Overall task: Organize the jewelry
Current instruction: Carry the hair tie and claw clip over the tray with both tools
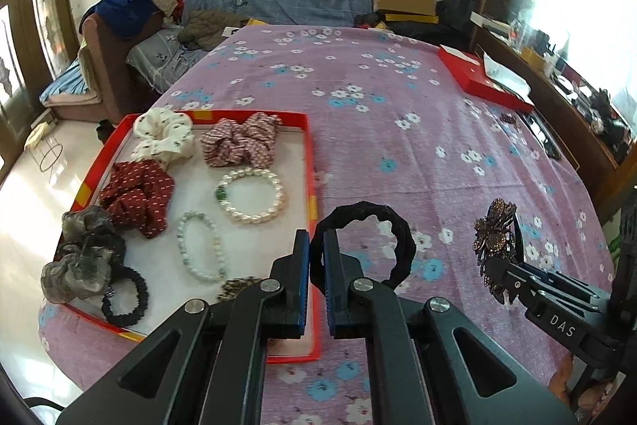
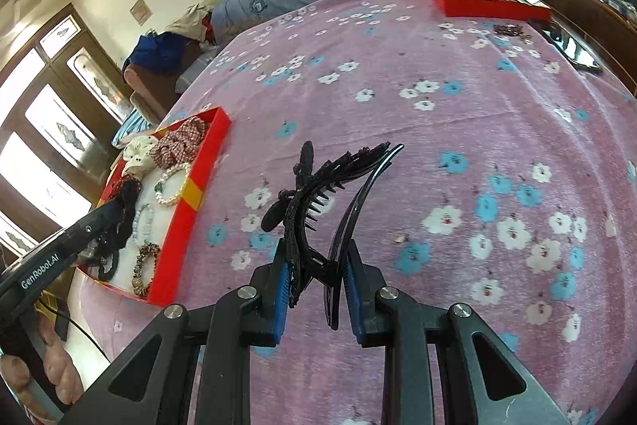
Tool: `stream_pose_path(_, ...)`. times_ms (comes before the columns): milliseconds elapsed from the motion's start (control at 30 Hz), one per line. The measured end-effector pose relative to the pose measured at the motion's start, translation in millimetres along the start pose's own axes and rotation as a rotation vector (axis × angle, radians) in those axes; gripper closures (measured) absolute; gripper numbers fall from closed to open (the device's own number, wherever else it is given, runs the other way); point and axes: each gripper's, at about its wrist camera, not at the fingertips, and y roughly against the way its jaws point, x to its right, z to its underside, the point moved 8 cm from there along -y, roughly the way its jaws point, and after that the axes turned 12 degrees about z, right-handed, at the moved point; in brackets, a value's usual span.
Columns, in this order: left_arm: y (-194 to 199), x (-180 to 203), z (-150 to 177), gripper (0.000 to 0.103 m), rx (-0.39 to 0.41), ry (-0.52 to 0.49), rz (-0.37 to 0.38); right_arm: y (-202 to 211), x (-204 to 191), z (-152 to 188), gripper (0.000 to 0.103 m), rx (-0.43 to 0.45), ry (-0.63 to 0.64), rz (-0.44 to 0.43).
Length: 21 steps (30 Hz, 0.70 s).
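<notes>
The red tray [image 1: 310,162] is taken as landmark; it lies on the pink flowered cloth [image 1: 398,146] and is lined in white.

Left gripper [image 1: 316,245] — jaws nearly closed, pinched on the rim of a black hair tie [image 1: 402,237], which is held up just right of the tray's right wall, above the cloth.

Right gripper [image 2: 314,265] — jaws part-way apart, clamped on the base of a black hair claw clip [image 2: 318,198]; the clip's two toothed halves are splayed open. From the left wrist view its jewelled brown flower face [image 1: 491,234] is seen, well to the right of the tray, over the cloth.

Inside the tray:
- white scrunchie [image 1: 165,136] and pink checked scrunchie [image 1: 239,142] at the far wall
- dark red scrunchie [image 1: 137,194] and grey gauze scrunchie [image 1: 83,253] along the left wall
- pearl bracelet [image 1: 253,196] with a green bead, near the right wall
- pale bead bracelet [image 1: 199,245] in the middle
- black scrunchie [image 1: 127,295] and a leopard-print tie [image 1: 239,285] toward the near wall, the latter partly hidden by the left gripper

A second red box [image 1: 481,82] is seen far beyond the tray to the right.
</notes>
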Motion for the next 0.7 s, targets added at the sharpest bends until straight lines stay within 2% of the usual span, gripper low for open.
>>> stream_pose_path(167, 13, -24, -4, 0.097, 0.030, 0.033, 0.012, -3, -17, -1, 0.076, -0.002, 0.024, -0.011)
stream_pose_path(700, 44, -126, 10, 0.096, 0.061, 0.194, -0.127, -6, -52, 0, 0.076, -0.013, 0.079, -0.048)
